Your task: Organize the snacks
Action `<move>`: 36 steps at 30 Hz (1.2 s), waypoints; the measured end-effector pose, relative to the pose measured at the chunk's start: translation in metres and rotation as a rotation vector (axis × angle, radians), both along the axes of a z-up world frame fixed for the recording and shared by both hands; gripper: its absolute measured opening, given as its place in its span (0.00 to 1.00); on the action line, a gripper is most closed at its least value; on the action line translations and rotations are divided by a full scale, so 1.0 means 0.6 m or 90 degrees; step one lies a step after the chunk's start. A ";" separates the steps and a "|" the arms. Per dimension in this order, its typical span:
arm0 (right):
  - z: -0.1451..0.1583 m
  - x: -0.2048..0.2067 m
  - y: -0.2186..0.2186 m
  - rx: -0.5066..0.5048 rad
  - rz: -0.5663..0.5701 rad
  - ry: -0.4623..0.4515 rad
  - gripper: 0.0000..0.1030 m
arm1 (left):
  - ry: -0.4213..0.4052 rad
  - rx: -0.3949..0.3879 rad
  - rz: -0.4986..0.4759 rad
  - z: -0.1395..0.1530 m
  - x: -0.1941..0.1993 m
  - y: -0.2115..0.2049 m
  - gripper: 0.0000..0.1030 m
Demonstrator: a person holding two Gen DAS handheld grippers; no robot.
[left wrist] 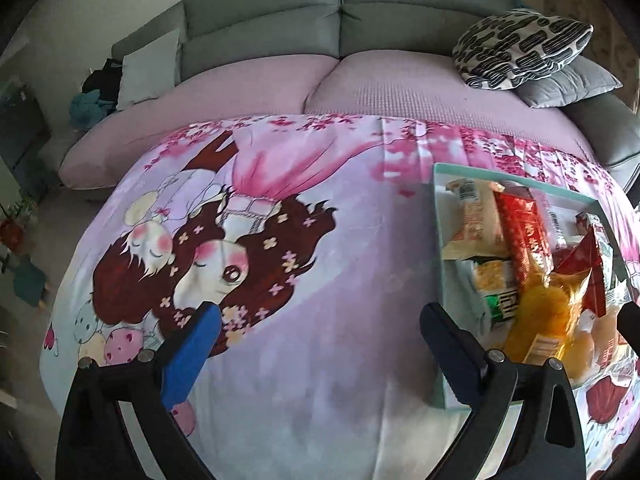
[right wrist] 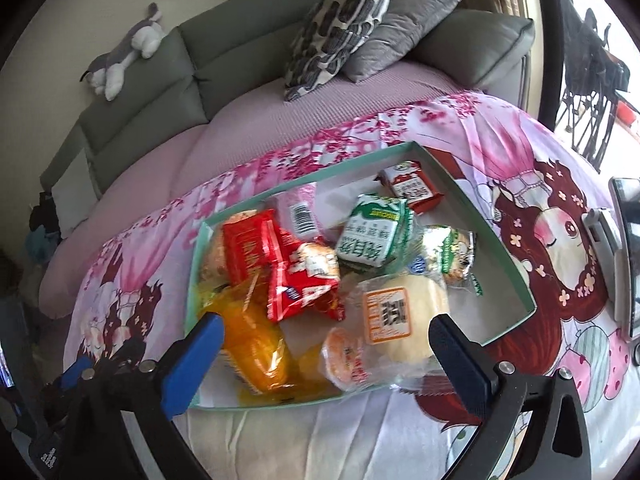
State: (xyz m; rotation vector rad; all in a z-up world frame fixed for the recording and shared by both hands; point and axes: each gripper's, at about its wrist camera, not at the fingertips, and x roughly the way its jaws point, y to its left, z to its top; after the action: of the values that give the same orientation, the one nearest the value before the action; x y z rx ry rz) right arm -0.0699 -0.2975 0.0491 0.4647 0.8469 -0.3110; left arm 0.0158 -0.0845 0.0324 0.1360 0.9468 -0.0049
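Observation:
A shallow mint-green box (right wrist: 505,258) sits on a pink cartoon-print cloth and holds several wrapped snacks: a red packet (right wrist: 298,280), a green-and-white packet (right wrist: 370,236), a round white bun with an orange label (right wrist: 396,312), and an orange packet (right wrist: 256,340). My right gripper (right wrist: 326,334) is open and empty, hovering above the box's near side. My left gripper (left wrist: 320,318) is open and empty over bare cloth to the left of the box (left wrist: 438,248). The left wrist view shows the orange packet (left wrist: 540,320) and a long red packet (left wrist: 526,236).
A grey sofa (left wrist: 340,20) with a pink seat cover lies behind the cloth. A patterned cushion (right wrist: 340,28) and a grey cushion (right wrist: 400,28) rest on it, a plush toy (right wrist: 124,56) on its back. A phone-like device (right wrist: 624,248) lies at the right edge.

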 end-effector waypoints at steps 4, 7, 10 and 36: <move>0.000 -0.001 0.023 -0.012 0.022 0.004 1.00 | 0.007 0.018 0.014 -0.003 -0.007 0.017 0.97; -0.003 -0.003 0.036 -0.020 0.035 0.011 1.00 | 0.016 0.024 0.017 -0.008 -0.014 0.030 0.97; -0.007 -0.006 0.047 -0.028 0.045 0.019 1.00 | 0.026 0.027 0.018 -0.014 -0.020 0.041 0.97; -0.043 -0.017 0.079 -0.040 0.082 0.066 1.00 | 0.053 0.044 0.000 -0.031 -0.040 0.049 0.97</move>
State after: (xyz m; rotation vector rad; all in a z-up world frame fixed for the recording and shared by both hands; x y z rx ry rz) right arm -0.0801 -0.2502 0.0235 0.3357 0.9616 -0.2436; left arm -0.0083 -0.0548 0.0135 0.2012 1.0301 0.0226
